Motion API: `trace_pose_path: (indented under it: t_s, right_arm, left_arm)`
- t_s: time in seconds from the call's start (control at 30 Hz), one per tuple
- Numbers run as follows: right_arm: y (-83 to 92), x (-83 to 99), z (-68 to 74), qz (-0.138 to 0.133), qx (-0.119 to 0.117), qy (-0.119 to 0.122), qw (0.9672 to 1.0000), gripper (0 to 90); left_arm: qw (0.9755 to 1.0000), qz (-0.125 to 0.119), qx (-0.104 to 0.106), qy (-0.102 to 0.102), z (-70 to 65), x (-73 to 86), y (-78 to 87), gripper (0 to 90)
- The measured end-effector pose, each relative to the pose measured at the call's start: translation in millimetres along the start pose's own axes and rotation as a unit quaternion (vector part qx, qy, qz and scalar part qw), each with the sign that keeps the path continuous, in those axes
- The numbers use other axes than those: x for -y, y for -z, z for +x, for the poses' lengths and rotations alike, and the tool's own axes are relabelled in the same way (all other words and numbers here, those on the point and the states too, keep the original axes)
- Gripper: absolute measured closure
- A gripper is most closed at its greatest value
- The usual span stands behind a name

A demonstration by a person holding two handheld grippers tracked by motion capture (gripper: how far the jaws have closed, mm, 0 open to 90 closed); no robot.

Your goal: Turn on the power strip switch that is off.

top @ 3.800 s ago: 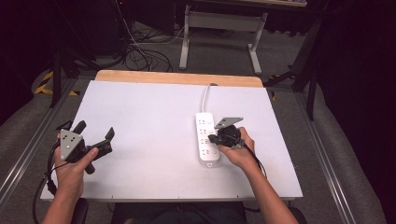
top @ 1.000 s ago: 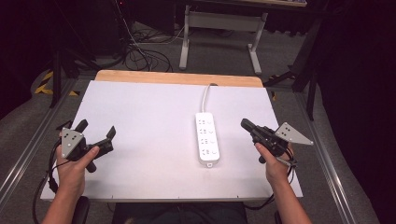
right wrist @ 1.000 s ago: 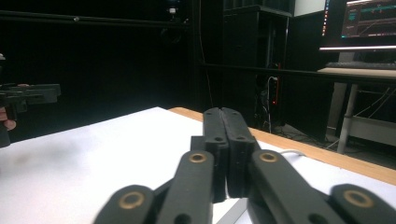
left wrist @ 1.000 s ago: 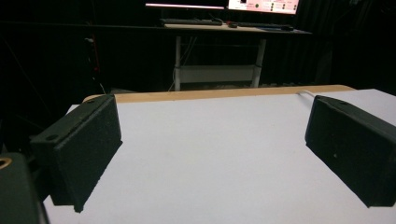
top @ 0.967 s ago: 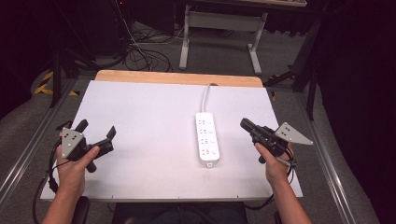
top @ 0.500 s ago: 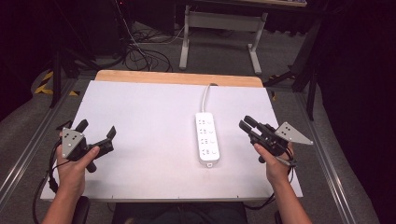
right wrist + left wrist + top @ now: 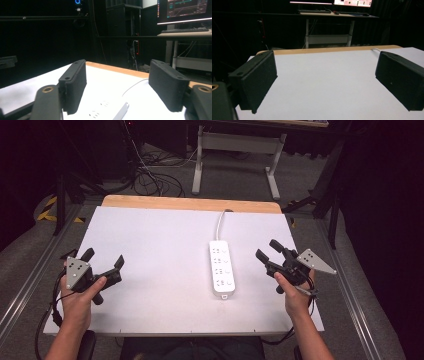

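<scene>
A white power strip (image 7: 222, 268) lies flat near the middle of the white table top (image 7: 160, 245), a little right of centre, its long side running near to far and its sockets facing up; its white cord (image 7: 220, 221) leaves the far end and runs over the wooden far edge (image 7: 190, 203), which probably explains why the strip points that way. Nothing touches it. The right gripper (image 7: 271, 254) is held above the right part of the table, just to the right of the strip and apart from it, its jaws spread wide and empty; in the right gripper view the strip's near end (image 7: 107, 110) sits low between the two black jaws, so the tool seems aimed loosely towards it, ready for an approach rather than committed to one. The left gripper (image 7: 104, 261) sits at the near left corner of the table, well apart from the strip, jaws likewise released with nothing between them, looking over bare table. Both hands appear to be in a resting, waiting pose.
</scene>
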State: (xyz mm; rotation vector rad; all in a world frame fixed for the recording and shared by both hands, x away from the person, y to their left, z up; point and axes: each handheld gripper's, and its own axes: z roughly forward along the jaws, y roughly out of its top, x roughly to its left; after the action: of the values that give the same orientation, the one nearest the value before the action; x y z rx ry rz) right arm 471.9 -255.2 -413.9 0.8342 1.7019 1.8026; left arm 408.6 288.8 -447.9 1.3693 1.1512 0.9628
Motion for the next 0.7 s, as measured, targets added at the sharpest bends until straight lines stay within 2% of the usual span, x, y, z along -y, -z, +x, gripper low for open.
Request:
trace_pose_path:
  t_s: [0.23,0.53,0.7]
  right_arm:
    - [0.5,-0.9,-0.6,-0.003,0.0,0.001,1.0,29.4]
    - [-0.1,-0.2,-2.6,-0.001,0.002,-0.006,1.0,15.1]
    - [-0.8,0.2,-3.4,0.003,-0.007,-0.009,0.9999,5.2]
  left_arm:
    - [1.0,-0.001,-0.001,0.0,0.5,0.0,0.2,4.1]
    - [1.0,-0.001,-0.001,-0.001,0.4,0.1,0.1,4.1]
    - [1.0,-0.001,-0.001,0.0,0.4,0.1,0.0,4.1]
